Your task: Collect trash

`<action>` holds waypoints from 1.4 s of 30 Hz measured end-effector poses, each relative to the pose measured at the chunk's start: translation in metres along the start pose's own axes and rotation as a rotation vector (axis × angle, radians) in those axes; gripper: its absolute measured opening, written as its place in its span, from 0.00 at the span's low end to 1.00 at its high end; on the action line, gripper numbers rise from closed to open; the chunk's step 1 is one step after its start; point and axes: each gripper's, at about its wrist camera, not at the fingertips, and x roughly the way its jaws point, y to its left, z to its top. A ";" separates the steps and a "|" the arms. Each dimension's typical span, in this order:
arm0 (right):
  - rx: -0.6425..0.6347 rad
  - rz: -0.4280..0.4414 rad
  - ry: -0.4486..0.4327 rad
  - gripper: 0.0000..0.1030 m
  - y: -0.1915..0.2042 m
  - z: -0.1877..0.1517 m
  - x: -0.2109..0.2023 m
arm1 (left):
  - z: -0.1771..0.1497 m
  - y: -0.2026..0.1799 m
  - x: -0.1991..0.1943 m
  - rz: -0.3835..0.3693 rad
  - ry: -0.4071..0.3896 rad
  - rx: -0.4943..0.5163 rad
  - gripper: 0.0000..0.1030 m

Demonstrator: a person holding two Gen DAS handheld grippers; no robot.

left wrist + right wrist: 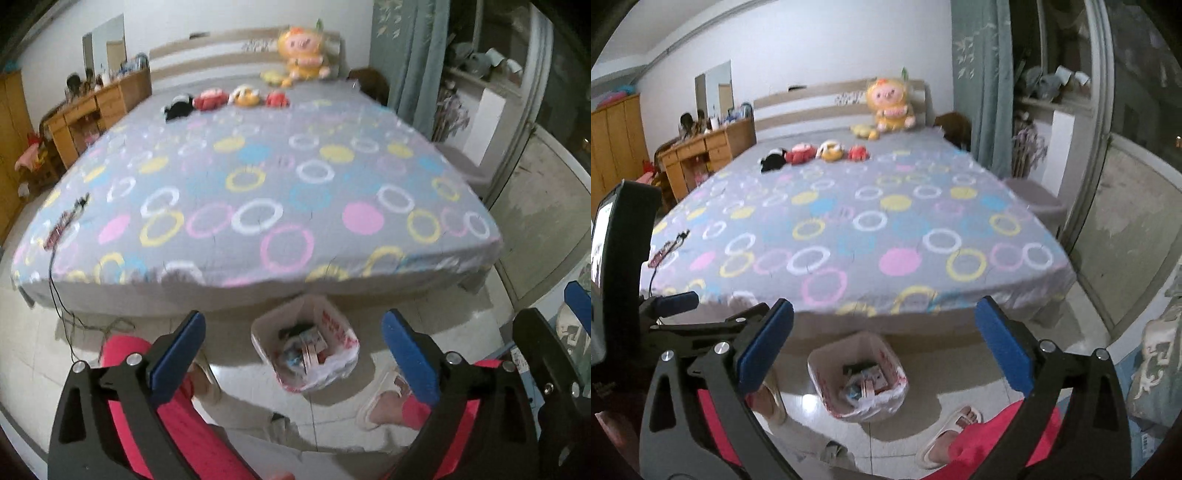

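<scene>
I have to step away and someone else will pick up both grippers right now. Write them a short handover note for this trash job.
Left gripper: open, holding nothing.
Right gripper: open, holding nothing.
Trash bin: on the floor at the foot of the bed, lined with a white bag, wrappers and packets already inside.
Done: some trash is in the bin.
Left: a dark, reddish item lies near the bed's left edge with a cable hanging from it; too blurred to tell whether it is trash. The plush toys by the headboard are not trash.
</scene>
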 end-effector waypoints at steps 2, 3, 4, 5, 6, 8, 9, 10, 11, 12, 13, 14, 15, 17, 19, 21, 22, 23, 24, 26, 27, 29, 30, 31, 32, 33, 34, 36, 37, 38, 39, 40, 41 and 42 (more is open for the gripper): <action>0.000 -0.003 -0.022 0.94 0.000 0.005 -0.015 | 0.003 -0.002 -0.013 -0.001 -0.023 0.006 0.92; 0.002 -0.004 -0.032 0.94 0.000 0.007 -0.021 | 0.005 -0.003 -0.020 -0.007 -0.038 0.005 0.92; 0.007 -0.002 -0.039 0.94 0.000 0.009 -0.025 | 0.006 -0.003 -0.028 -0.011 -0.055 0.006 0.92; 0.012 0.004 -0.050 0.94 0.000 0.010 -0.031 | 0.007 -0.004 -0.033 -0.013 -0.064 0.007 0.92; 0.016 0.007 -0.058 0.94 -0.001 0.012 -0.037 | 0.008 -0.004 -0.040 -0.016 -0.077 0.009 0.92; 0.026 0.018 -0.072 0.94 -0.002 0.015 -0.047 | 0.009 -0.004 -0.051 -0.019 -0.099 0.015 0.92; 0.028 0.023 -0.079 0.94 -0.003 0.016 -0.052 | 0.010 -0.005 -0.058 -0.019 -0.115 0.019 0.92; 0.030 0.019 -0.092 0.94 -0.003 0.017 -0.058 | 0.011 -0.006 -0.063 -0.015 -0.127 0.024 0.92; 0.028 0.012 -0.103 0.94 -0.004 0.018 -0.064 | 0.011 -0.007 -0.069 -0.009 -0.143 0.031 0.92; 0.025 0.004 -0.113 0.94 -0.003 0.019 -0.070 | 0.012 -0.009 -0.074 0.002 -0.153 0.034 0.92; 0.021 -0.005 -0.123 0.94 -0.002 0.020 -0.075 | 0.012 -0.010 -0.082 0.020 -0.171 0.037 0.92; 0.020 -0.009 -0.133 0.94 -0.002 0.021 -0.080 | 0.012 -0.011 -0.085 0.025 -0.181 0.039 0.92; 0.020 -0.013 -0.143 0.94 -0.002 0.021 -0.085 | 0.012 -0.012 -0.090 0.025 -0.192 0.042 0.92; 0.022 -0.020 -0.158 0.94 -0.002 0.022 -0.092 | 0.013 -0.012 -0.098 0.016 -0.204 0.041 0.92; 0.021 -0.029 -0.170 0.94 -0.003 0.024 -0.098 | 0.012 -0.012 -0.105 0.012 -0.214 0.036 0.92; 0.017 -0.039 -0.180 0.94 -0.003 0.025 -0.103 | 0.012 -0.012 -0.111 0.012 -0.221 0.033 0.92; 0.019 -0.041 -0.183 0.94 -0.003 0.025 -0.106 | 0.012 -0.012 -0.114 0.009 -0.225 0.033 0.92; 0.021 -0.044 -0.186 0.94 -0.002 0.026 -0.108 | 0.012 -0.012 -0.115 0.009 -0.228 0.033 0.92; 0.021 -0.046 -0.187 0.94 -0.002 0.026 -0.110 | 0.012 -0.012 -0.118 0.013 -0.235 0.034 0.92; 0.021 -0.052 -0.192 0.94 -0.002 0.028 -0.112 | 0.012 -0.013 -0.120 0.022 -0.239 0.035 0.92; 0.021 -0.054 -0.194 0.94 -0.003 0.027 -0.113 | 0.012 -0.013 -0.121 0.022 -0.242 0.033 0.92; 0.022 -0.052 -0.194 0.94 -0.003 0.028 -0.114 | 0.012 -0.012 -0.123 0.024 -0.244 0.026 0.92; 0.023 -0.053 -0.196 0.94 -0.003 0.028 -0.115 | 0.012 -0.012 -0.124 0.026 -0.247 0.023 0.92; 0.022 -0.055 -0.198 0.94 -0.003 0.027 -0.115 | 0.012 -0.012 -0.125 0.027 -0.250 0.024 0.92; 0.020 -0.058 -0.200 0.94 -0.003 0.028 -0.117 | 0.012 -0.012 -0.125 0.031 -0.251 0.026 0.92; 0.019 -0.061 -0.201 0.94 -0.002 0.028 -0.118 | 0.012 -0.012 -0.126 0.035 -0.253 0.025 0.92; 0.019 -0.062 -0.203 0.94 -0.001 0.028 -0.120 | 0.012 -0.011 -0.127 0.037 -0.255 0.024 0.92; 0.019 -0.060 -0.202 0.94 -0.001 0.029 -0.119 | 0.011 -0.011 -0.129 0.034 -0.258 0.024 0.92; 0.020 -0.061 -0.204 0.94 -0.001 0.029 -0.119 | 0.011 -0.010 -0.130 0.033 -0.259 0.023 0.92; 0.020 -0.061 -0.205 0.94 0.000 0.029 -0.120 | 0.011 -0.010 -0.130 0.035 -0.262 0.023 0.92; 0.019 -0.064 -0.204 0.94 0.001 0.029 -0.120 | 0.011 -0.010 -0.130 0.040 -0.263 0.024 0.92; 0.020 -0.064 -0.204 0.94 0.000 0.028 -0.120 | 0.011 -0.010 -0.131 0.042 -0.263 0.022 0.92; 0.020 -0.063 -0.206 0.94 0.000 0.028 -0.122 | 0.012 -0.010 -0.131 0.040 -0.264 0.022 0.92; 0.019 -0.063 -0.207 0.94 0.001 0.028 -0.123 | 0.012 -0.010 -0.131 0.044 -0.267 0.021 0.92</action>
